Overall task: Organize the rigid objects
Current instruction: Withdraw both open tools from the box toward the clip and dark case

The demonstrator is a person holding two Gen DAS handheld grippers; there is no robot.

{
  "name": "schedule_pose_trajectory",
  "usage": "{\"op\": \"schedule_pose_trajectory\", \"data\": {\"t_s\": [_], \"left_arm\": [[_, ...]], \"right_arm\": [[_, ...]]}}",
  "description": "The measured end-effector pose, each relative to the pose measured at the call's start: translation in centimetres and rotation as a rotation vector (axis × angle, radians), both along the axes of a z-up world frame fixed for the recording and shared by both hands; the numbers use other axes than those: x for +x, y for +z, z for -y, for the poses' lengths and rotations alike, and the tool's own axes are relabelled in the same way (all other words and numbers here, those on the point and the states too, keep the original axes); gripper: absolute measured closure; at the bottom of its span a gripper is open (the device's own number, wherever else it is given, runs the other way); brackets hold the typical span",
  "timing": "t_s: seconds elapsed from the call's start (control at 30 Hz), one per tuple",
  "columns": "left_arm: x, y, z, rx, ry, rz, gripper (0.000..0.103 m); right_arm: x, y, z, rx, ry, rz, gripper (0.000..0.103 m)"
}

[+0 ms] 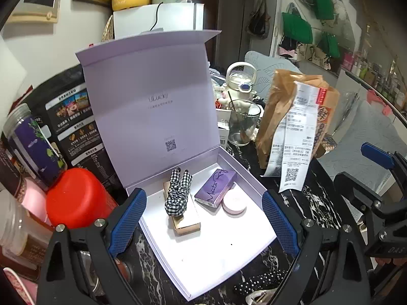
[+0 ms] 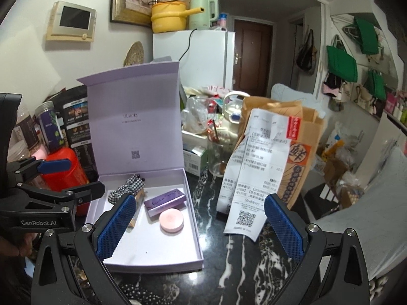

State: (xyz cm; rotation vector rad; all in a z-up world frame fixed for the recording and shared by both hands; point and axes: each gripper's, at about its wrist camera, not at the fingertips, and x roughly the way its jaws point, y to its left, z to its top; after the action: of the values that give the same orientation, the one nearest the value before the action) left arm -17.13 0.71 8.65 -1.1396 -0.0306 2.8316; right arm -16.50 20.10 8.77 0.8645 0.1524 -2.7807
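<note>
A black marble table (image 1: 318, 203) carries an open lilac box (image 1: 216, 249), brown paper bag (image 1: 279, 106), glass cup (image 1: 241, 127) and red container (image 1: 76, 198)

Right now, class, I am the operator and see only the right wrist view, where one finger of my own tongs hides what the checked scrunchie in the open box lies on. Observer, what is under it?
Observer: In the left wrist view, the checked scrunchie lies along the top of a tan oblong carton, which rests on the floor of the lilac box.
Operator: And the other pair, which I see only from the side: is anything in it?
Observer: No. In their own view, the left tongs stand wide open, with nothing between the blue fingers.
</note>
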Motion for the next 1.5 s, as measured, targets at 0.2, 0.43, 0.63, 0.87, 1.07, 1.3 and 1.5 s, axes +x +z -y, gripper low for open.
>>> {"op": "schedule_pose_trajectory", "data": {"t_s": [0.2, 0.43, 0.63, 0.87, 1.07, 1.3, 1.5], "left_arm": [[1.8, 1.1, -0.7, -0.005, -0.029, -0.020, 0.010], [4.1, 1.8, -1.3, -0.011, -0.040, -0.037, 0.010], [5.8, 1.8, -1.7, -0.010, -0.051, -0.038, 0.010], [7.8, 1.4, -1.9, -0.004, -0.056, -0.033, 0.010], [9.2, 1.0, -1.9, 0.003, -0.063, -0.027, 0.010], [10.0, -0.2, -1.4, 0.025, -0.066, 0.002, 0.010], [10.3, -1.7, -1.0, 0.016, -0.069, 0.022, 0.010]], "right_arm": [[1.7, 0.9, -0.2, 0.002, -0.002, -0.017, 0.001], [3.8, 1.2, -0.5, 0.000, 0.001, -0.031, 0.001], [5.1, 1.0, -0.6, -0.002, 0.001, -0.033, 0.001], [7.8, 0.5, -0.7, -0.006, 0.005, -0.033, 0.001], [9.3, 0.0, -0.6, -0.007, 0.014, -0.029, 0.001], [10.5, -1.1, -0.5, -0.035, 0.021, -0.008, 0.001], [11.1, -2.6, -0.3, -0.052, 0.021, 0.016, 0.001]]}}
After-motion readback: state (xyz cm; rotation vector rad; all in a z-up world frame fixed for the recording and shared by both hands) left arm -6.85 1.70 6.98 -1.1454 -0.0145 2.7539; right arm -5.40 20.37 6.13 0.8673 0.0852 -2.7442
